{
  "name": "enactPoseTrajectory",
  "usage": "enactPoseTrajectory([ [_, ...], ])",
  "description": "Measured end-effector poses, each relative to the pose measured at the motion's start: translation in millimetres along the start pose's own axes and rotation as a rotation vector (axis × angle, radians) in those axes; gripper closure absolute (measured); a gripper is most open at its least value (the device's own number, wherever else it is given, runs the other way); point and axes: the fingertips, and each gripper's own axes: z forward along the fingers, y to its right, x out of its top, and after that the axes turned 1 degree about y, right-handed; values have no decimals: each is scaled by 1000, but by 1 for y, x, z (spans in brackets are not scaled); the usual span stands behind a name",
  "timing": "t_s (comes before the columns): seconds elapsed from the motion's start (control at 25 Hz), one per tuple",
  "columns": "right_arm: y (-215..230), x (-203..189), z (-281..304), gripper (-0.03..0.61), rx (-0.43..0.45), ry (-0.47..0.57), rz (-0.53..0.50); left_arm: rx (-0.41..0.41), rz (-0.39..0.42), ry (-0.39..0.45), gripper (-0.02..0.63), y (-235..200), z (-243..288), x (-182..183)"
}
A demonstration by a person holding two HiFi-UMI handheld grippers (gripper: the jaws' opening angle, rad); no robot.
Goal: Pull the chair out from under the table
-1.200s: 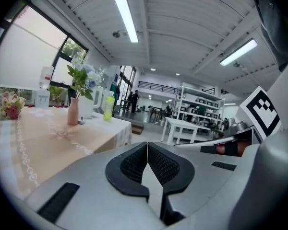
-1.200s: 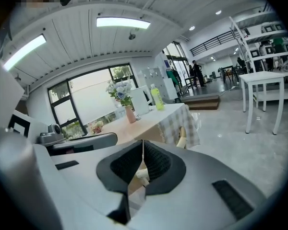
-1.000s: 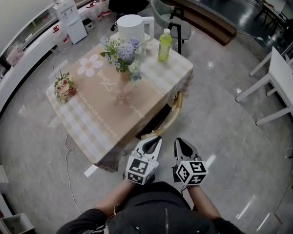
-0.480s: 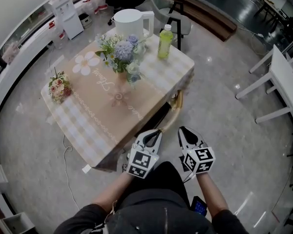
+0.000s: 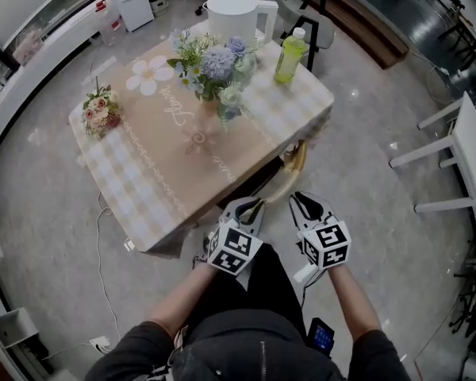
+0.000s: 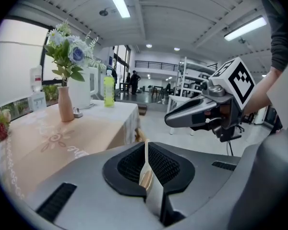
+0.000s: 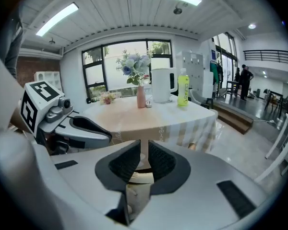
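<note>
Head view: a person is holding two claws side by side at the near edge of a cloth-covered bench (image 5: 143, 181), where the chair (image 5: 292, 165) is sitting tucked underneath, only its curved wooden back showing past the cloth. The left claw (image 5: 252, 209) and the right claw (image 5: 303, 205) are both keeping their jaws pressed together on nothing, pointing at that back from close by. A vase of flowers (image 5: 218, 70), a white jug (image 5: 234, 14) and a green bottle (image 5: 289, 54) are standing on the bench.
</note>
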Motion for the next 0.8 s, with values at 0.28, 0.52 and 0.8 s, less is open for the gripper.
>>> enactPoseTrajectory([
  [0.28, -3, 1, 12, 563, 226, -52, -309, 13, 80, -109, 510, 2, 18, -15],
  [0.52, -10, -22, 23, 426, 432, -145, -583, -31, 104, -214, 423, 6, 40, -31],
  [0.8, -10, -64, 38, 371, 586, -267, -885, -49, 140, -325, 370, 12, 67, -54],
])
